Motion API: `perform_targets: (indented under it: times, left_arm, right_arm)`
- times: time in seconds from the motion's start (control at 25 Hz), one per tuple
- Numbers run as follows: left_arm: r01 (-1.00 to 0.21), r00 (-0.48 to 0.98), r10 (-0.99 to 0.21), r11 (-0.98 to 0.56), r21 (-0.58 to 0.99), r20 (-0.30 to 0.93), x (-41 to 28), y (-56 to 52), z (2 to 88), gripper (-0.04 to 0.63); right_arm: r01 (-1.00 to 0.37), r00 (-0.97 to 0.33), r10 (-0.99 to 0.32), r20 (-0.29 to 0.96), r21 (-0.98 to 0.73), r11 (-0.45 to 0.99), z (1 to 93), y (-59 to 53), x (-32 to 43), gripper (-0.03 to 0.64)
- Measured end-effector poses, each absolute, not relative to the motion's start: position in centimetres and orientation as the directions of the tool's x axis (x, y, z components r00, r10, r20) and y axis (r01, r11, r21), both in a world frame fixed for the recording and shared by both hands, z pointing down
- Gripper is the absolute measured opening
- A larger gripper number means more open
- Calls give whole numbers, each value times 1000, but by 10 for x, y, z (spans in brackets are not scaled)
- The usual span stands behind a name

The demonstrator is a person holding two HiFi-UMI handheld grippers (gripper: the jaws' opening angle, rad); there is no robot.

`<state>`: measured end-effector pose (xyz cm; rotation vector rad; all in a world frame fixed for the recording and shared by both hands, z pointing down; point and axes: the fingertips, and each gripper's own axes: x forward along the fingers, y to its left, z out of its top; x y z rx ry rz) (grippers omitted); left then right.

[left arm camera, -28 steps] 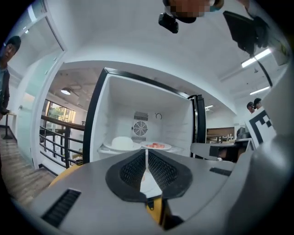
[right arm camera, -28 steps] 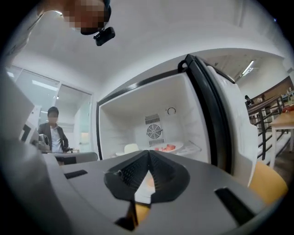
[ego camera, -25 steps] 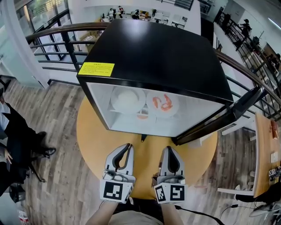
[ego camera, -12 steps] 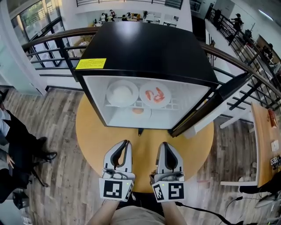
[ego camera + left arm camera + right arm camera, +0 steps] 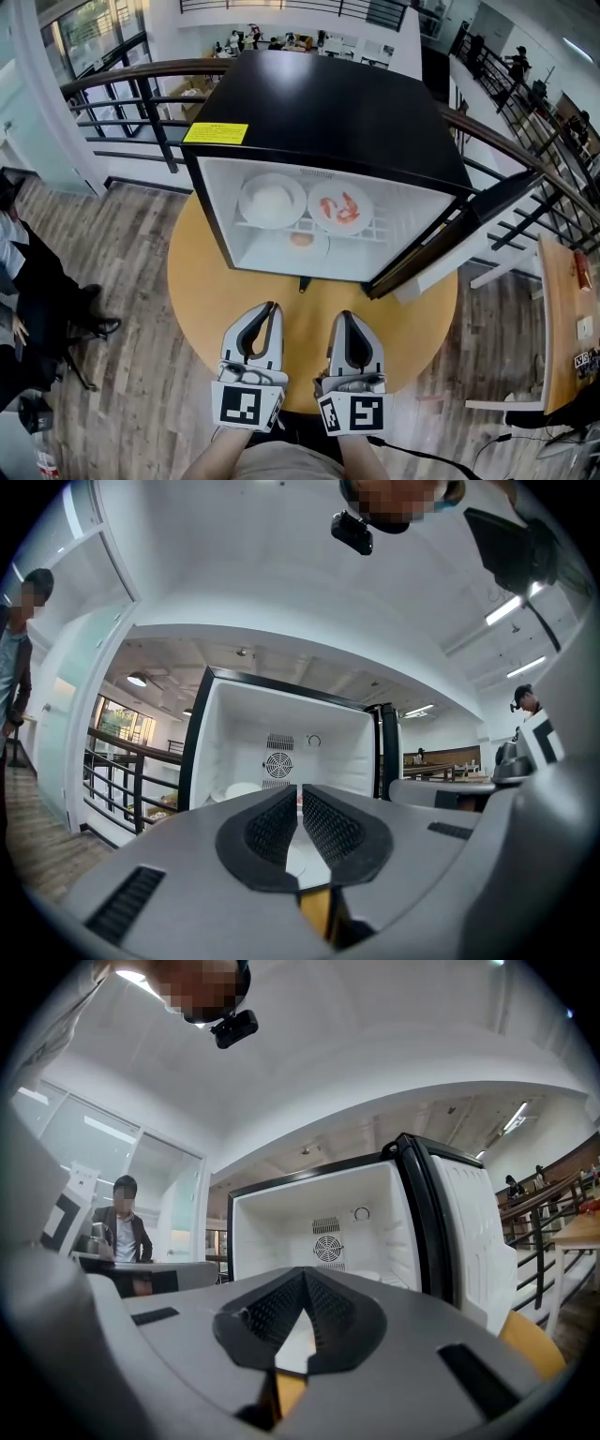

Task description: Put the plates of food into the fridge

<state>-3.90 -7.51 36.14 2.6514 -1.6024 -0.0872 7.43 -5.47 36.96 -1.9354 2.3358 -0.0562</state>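
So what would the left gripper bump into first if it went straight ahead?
Probably the open fridge: the left gripper points into its lower part, toward the small plate there. Height is unclear.

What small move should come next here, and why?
Probably bring the right tool toward the open door to push it shut: the plate of white food, shrimp plate and third plate already sit inside the fridge, and the left tool too holds nothing.
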Motion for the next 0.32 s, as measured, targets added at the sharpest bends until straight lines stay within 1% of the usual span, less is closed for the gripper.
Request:
perform_targets:
  times: [0.32]
  left_arm:
    - [-880,470,-882,-471,65,-31,-41,-73,360,23]
  right_arm:
    - [-978,-181,-982,-56,-93,186,369,-53,70,12]
